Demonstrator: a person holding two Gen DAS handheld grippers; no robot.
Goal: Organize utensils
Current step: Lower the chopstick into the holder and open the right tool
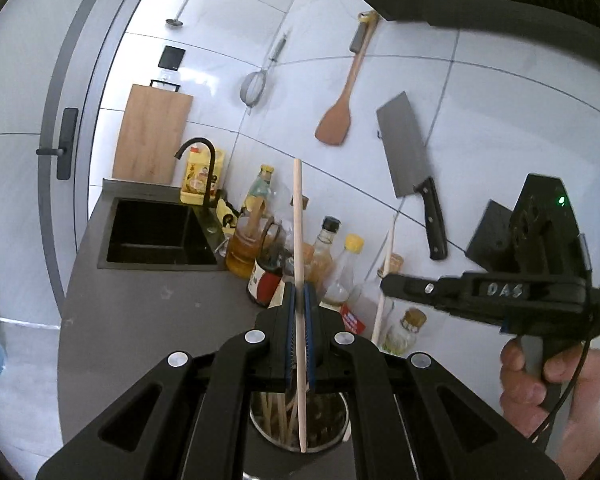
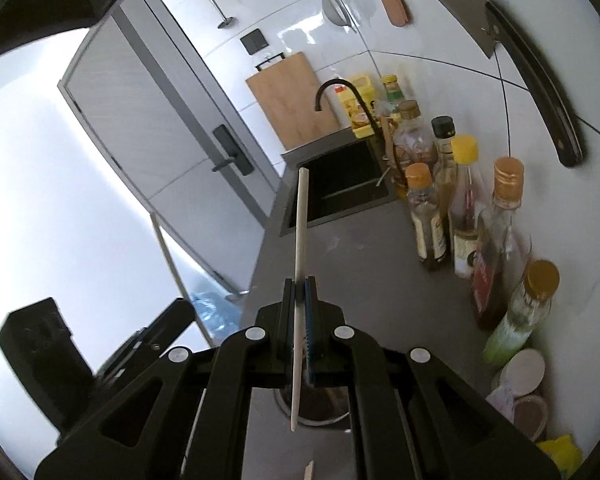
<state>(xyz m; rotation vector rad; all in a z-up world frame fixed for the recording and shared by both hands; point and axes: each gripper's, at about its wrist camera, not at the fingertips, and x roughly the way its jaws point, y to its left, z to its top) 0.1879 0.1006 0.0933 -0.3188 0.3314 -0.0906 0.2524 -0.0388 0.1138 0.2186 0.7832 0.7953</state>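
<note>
Two black handheld claws, matte plastic, angular. Left claw (image 1: pixel 299 300): a pair of broad linkage arms with triangular cut-outs, four round silver screw heads (image 1: pixel 254 336) set across the links, narrow fingers faced with ribbed blue pads (image 1: pixel 309 308). Right claw (image 2: pixel 300 294): same build, same silver screws, same blue ribbed padding on the fingers. Seen side-on from the left wrist view: a boxy black housing above the grip, a small green light (image 1: pixel 561 201) glowing near its top, pale lettering "DAS" (image 1: pixel 505 289) on the body, a thin black cable (image 1: pixel 572 384) trailing below the lettering. Bare hand (image 1: pixel 548 392) around the pistol-style handle, no sleeve visible.
</note>
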